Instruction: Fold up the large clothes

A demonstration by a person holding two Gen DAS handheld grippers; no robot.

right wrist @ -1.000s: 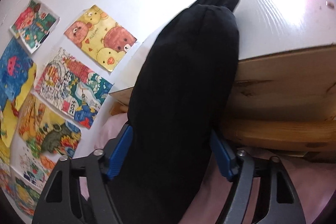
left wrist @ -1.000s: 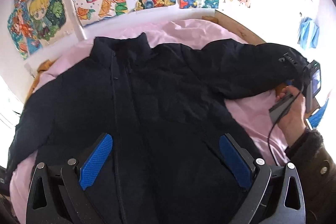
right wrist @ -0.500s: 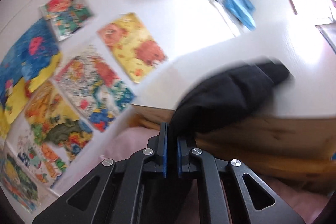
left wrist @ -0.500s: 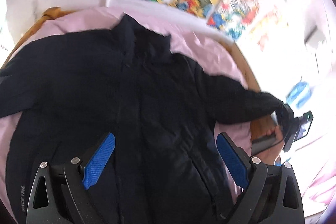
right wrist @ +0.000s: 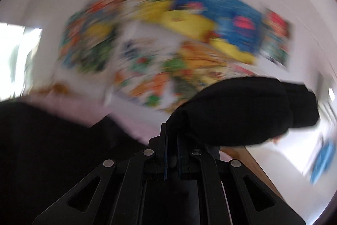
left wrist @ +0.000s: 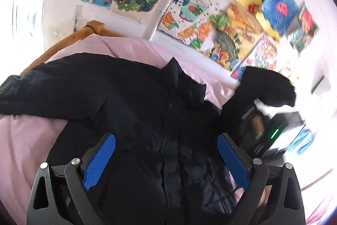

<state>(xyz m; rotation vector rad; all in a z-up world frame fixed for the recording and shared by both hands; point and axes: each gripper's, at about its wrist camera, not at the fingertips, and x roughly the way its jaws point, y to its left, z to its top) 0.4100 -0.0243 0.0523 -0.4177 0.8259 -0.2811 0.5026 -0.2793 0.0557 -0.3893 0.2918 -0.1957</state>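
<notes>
While the right hand-held gripper [right wrist: 171, 136] is clamped tight on the black jacket's sleeve [right wrist: 248, 113], lifting it off the bed, the left hand-held gripper [left wrist: 166, 159] hangs wide apart over the jacket [left wrist: 151, 111], spread front-up, collar rumpled, on the pink sheet [left wrist: 27, 140].

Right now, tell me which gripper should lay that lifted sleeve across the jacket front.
Right. The right gripper is shut on the lifted sleeve, raised clear of the bed. The left gripper hangs open and empty over the jacket front.
</notes>
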